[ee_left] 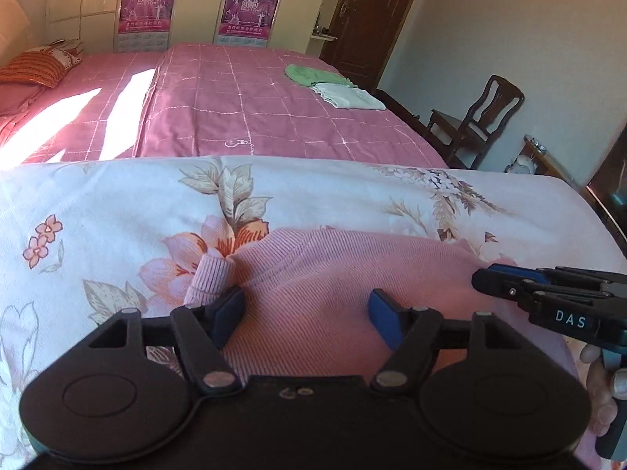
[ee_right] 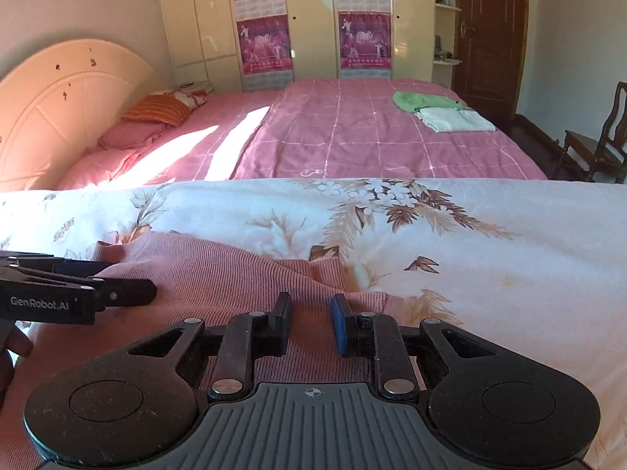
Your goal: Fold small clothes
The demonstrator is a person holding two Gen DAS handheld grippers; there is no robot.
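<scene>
Your pink ribbed sweater (ee_left: 345, 293) lies spread on the floral quilt (ee_left: 117, 203), at the quilt's near edge, directly under both tools. One ribbed cuff (ee_left: 209, 280) stands bunched at the sweater's left side, just beside the left finger (ee_left: 227, 313) of your left gripper (ee_left: 307, 319).

Left gripper: jaws stand wide over the sweater. The knit shows between the blue pads, but the pads do not press on it. Nothing is held.

Right gripper (ee_right: 311, 323): jaws stand narrow, a small gap open between the pads. Sweater fabric lies below that gap, near a folded edge. Whether the pads pinch the knit or only rest on it cannot be told from either view. In the left wrist view, the right gripper (ee_left: 490, 280) reaches in over the sweater's right side; part of your hand (ee_left: 605, 391) shows at its grip.

Beyond the quilt, on the pink checked bedspread (ee_right: 352, 149), a green cloth (ee_right: 423, 101) and a white folded cloth (ee_right: 454, 119) lie touching, well apart from the sweater. A wooden chair (ee_left: 478, 117) stands off the bedspread's right side.
</scene>
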